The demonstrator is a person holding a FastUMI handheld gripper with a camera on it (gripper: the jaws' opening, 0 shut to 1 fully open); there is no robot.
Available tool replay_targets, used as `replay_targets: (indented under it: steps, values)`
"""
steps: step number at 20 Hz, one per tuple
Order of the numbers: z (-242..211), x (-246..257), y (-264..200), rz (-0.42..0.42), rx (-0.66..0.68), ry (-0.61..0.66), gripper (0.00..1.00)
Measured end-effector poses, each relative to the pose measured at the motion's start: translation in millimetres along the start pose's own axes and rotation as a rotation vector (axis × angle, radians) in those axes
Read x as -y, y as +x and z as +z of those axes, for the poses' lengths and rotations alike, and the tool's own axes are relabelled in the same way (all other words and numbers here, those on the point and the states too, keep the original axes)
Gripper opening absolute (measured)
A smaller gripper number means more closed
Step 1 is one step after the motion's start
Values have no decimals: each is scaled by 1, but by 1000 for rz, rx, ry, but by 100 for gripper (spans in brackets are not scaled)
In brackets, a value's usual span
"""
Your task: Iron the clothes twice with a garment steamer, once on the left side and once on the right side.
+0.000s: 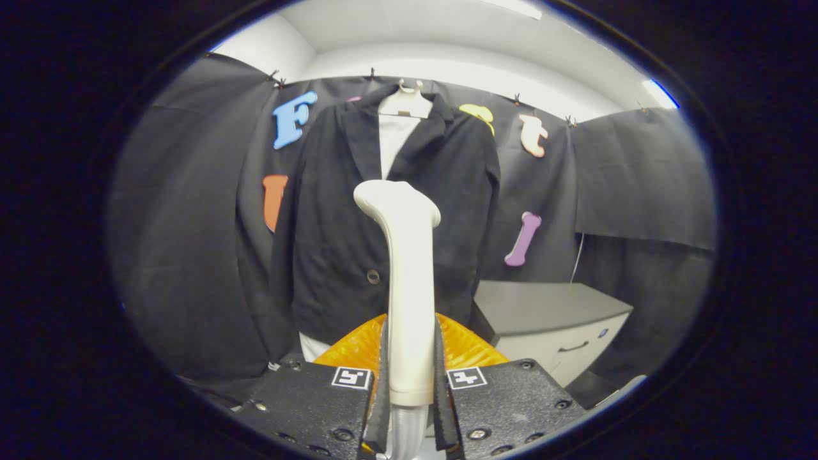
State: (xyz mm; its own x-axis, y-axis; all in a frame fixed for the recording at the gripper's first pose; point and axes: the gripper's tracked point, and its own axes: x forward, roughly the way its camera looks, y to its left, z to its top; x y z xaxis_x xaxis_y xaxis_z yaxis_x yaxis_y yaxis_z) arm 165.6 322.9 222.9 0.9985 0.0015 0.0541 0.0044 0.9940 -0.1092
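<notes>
gripper (409,367) upright, level. 2 fingers (382,377) closed in tight, both pressing the steamer handle (409,281) from either side, low on its shaft. Handle stands straight up between them.

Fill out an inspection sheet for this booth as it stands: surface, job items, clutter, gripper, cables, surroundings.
Surface: grey cabinet top, bare, right of the jacket.
Job items: dark buttoned jacket over a white shirt on a white hanger, hanging against the wall; cream plastic garment steamer upright, its head in front of the jacket.
Clutter: orange ribbed object just behind the fingers, identity unclear.
Gripper: gripper fingers closed on the steamer's handle, one each side.
Cables: clear ribbed hose leaving the handle's base; thin pale cord down the wall by the cabinet.
Surroundings: black cloth wall, white ceiling.
</notes>
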Motion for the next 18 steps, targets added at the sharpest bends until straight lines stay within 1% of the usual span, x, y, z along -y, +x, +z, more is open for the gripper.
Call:
replay_targets:
  steps: [4,6,8,10,14,18]
  values:
    - [86,-25,31,25,182,-36,30]
    - [118,-44,46,35,266,-53,30]
    - [138,-57,63,21,332,-92,30]
    - [144,-70,79,20,356,-113,30]
    - [135,-81,118,11,324,-75,31]
    - [129,-80,125,6,329,-82,30]
